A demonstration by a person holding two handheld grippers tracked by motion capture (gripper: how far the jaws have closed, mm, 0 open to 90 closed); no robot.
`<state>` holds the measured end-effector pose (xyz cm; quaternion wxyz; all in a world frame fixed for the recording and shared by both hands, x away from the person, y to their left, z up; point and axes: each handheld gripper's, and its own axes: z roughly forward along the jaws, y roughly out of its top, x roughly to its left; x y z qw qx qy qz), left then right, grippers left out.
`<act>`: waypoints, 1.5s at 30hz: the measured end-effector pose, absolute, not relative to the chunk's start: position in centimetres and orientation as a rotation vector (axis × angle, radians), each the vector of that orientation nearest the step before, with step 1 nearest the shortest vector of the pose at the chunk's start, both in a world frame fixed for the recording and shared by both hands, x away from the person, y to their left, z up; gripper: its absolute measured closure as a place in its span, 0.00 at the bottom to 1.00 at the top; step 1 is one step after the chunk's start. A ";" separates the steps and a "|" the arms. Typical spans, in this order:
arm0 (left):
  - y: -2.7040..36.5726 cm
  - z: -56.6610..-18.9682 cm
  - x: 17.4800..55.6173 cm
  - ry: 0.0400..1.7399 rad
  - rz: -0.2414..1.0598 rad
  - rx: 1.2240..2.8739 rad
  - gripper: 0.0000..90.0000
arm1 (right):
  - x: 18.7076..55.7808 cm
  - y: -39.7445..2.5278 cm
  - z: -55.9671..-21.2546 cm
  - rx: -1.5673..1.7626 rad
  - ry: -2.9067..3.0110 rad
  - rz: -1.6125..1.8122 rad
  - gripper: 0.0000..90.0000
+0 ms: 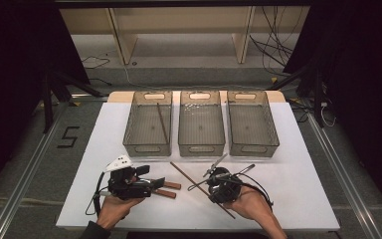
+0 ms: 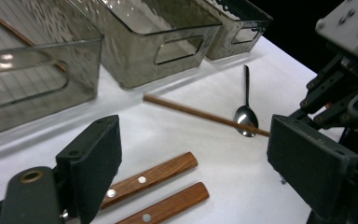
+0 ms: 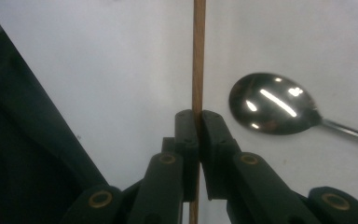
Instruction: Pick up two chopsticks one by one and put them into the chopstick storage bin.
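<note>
Chopstick [image 3: 198, 56] lies on the white table [image 1: 298, 194], near the spoon [image 3: 272, 103]. It looks light, thin, stiff. Right gripper [image 3: 198, 122] pinches its middle. Left gripper [image 2: 205, 154] is spread wide.

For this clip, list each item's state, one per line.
Right gripper: shut on the chopstick.
Left gripper: open, holding nothing.
Spoon: lying flat on the table.
Two wooden handles: lying side by side.
Left bin: holds one chopstick.
Middle bin and right bin: look empty.
</note>
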<state>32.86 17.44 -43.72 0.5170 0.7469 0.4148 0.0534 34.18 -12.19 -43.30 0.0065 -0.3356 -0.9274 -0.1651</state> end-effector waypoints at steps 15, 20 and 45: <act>14.5 -43.1 33.4 1.027 0.009 1.816 0.20 | 34.1 -13.2 -41.1 -1.070 -2.869 -0.813 0.96; 13.9 -42.8 34.3 1.060 -0.044 1.780 0.21 | 34.0 -13.2 -40.7 -1.083 -2.862 -0.888 0.96; 11.4 -42.1 37.1 1.117 -0.273 1.595 0.46 | 33.3 -12.5 -39.8 -1.102 -2.850 -1.159 0.96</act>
